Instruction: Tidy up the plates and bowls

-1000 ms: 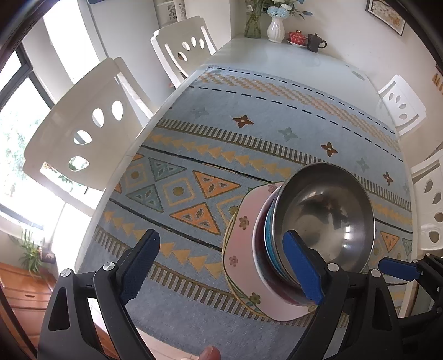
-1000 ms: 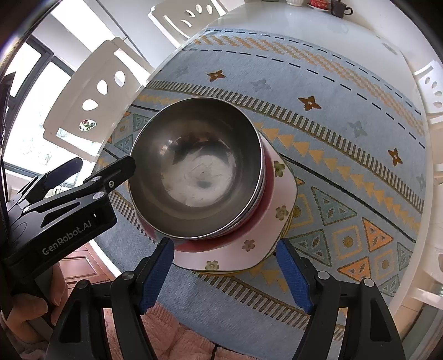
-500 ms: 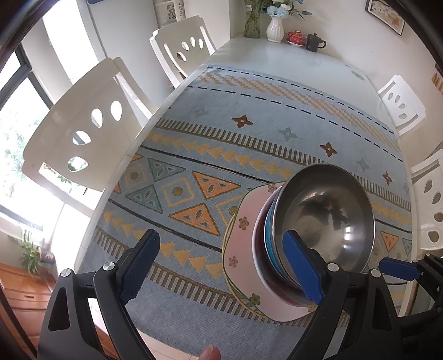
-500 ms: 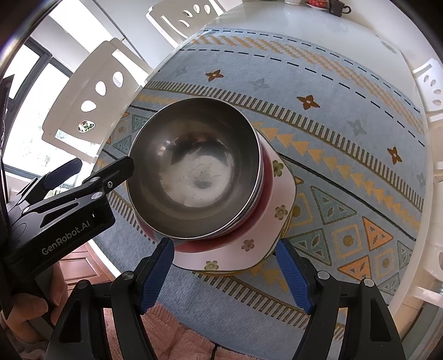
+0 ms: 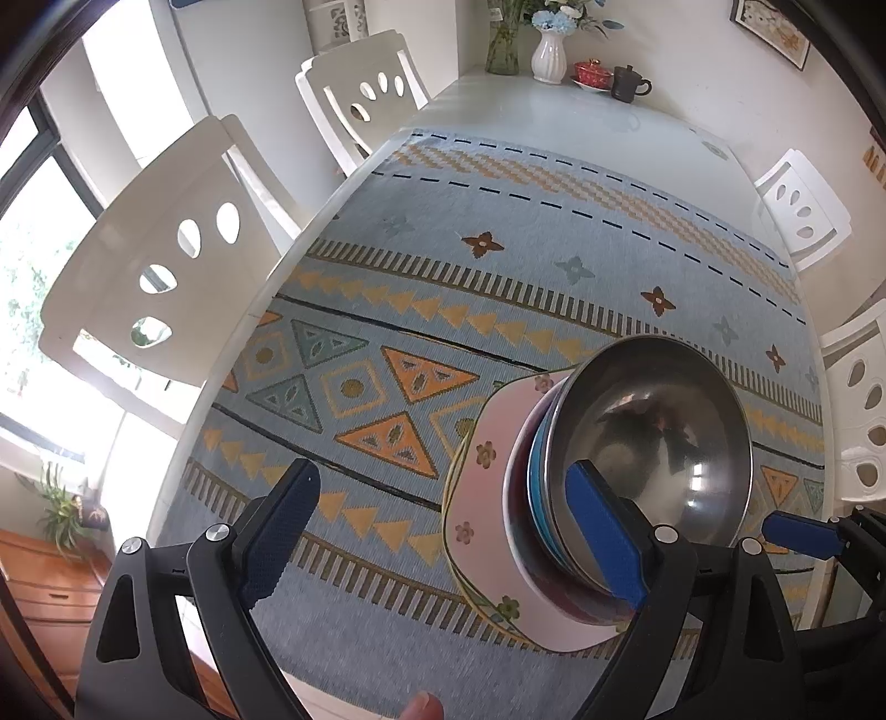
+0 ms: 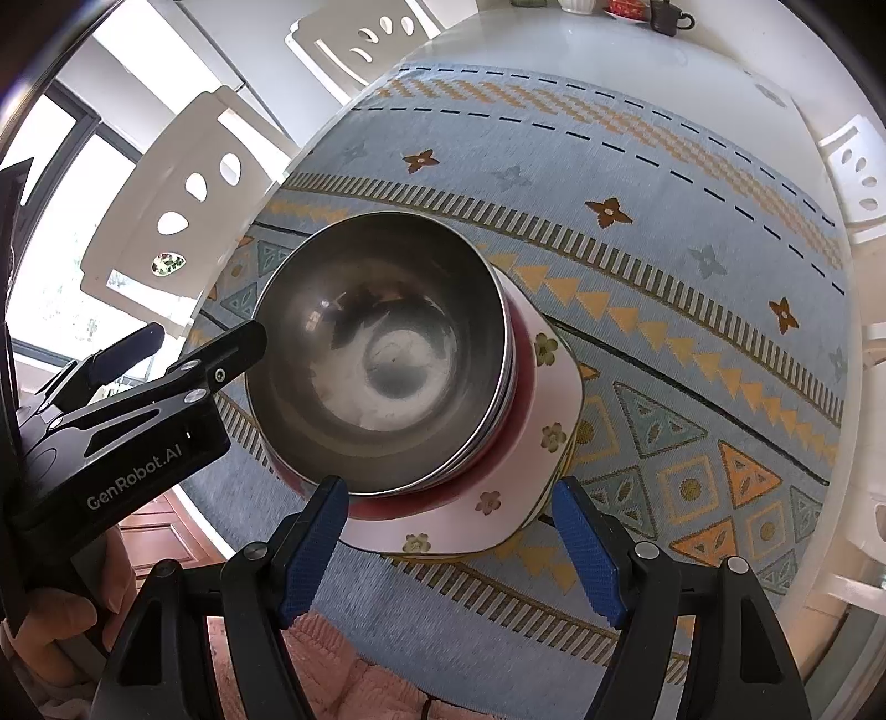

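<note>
White dining chairs [image 5: 160, 266] are standing around a long white bench [image 5: 581, 116] that's wearing a blue woven runner [image 5: 498, 266] with orange triangles and little flower shapes. At the far end, a white vase of flowers [image 5: 548, 47], a red lidded cup [image 5: 592, 72] and a dark mug [image 5: 628, 83] are sitting together near the wall.

The whole stack is sitting on the runner at the near end of the bench. At the bottom a pink square plate with small flowers [image 6: 498, 498] is lying flat, and it looks like a yellowish rim is peeking out just under it. On top of that a red bowl [image 6: 520, 387] is nesting, then a blue one [image 5: 537, 487] showing only as a thin edge from the left camera, and a shiny steel bowl [image 6: 387, 354] is sitting on top, empty and upright.

The left tool [image 5: 443, 531] is hanging wide, fingers spread apart with nothing pinched; its right finger [image 5: 603, 537] is overlapping the stack's side in the picture, but I can't tell if it's actually touching. The right tool [image 6: 448, 548] is also standing open, moderately wide, hovering just beside the near edge of the pink plate with nothing between its pads. From the right camera, the left tool's black tip is sitting right next to the steel bowl's rim. A person's hand [image 6: 50, 626] is gripping the left tool's handle.
</note>
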`<state>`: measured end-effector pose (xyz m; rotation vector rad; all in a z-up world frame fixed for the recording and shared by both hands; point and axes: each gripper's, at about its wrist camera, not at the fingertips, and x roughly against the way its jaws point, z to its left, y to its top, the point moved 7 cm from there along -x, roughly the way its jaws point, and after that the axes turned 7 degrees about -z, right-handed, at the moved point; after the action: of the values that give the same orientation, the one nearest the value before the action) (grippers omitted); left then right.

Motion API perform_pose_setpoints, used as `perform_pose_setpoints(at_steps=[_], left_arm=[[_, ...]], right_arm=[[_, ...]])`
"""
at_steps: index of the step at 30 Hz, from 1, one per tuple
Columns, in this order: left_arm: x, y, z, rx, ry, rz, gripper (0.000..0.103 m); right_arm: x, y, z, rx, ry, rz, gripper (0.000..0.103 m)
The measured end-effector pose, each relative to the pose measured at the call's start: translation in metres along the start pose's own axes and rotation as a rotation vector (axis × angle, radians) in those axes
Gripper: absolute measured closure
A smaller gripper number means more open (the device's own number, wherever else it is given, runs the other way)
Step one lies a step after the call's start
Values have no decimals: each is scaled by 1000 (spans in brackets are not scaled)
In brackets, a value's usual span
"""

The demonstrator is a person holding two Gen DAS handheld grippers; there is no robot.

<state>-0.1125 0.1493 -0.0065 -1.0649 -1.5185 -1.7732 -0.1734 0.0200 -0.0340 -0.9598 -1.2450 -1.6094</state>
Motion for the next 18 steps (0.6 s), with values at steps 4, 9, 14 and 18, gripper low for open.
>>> perform_pose_setpoints(at_steps=[4, 9, 14, 18], left_arm=[[-2, 1, 0, -2, 0, 3, 13], [-5, 2, -2, -10, -4, 8, 13], [-7, 4, -2, -15, -4, 11, 13], [-8, 4, -3, -15, -4, 12, 13]], right_arm=[[-1, 1, 0, -5, 0, 0, 29], [-1, 1, -2, -4, 1, 0, 29], [-2, 3, -3, -10, 0, 0, 29], [-3, 4, -4, -17, -1, -2, 29]])
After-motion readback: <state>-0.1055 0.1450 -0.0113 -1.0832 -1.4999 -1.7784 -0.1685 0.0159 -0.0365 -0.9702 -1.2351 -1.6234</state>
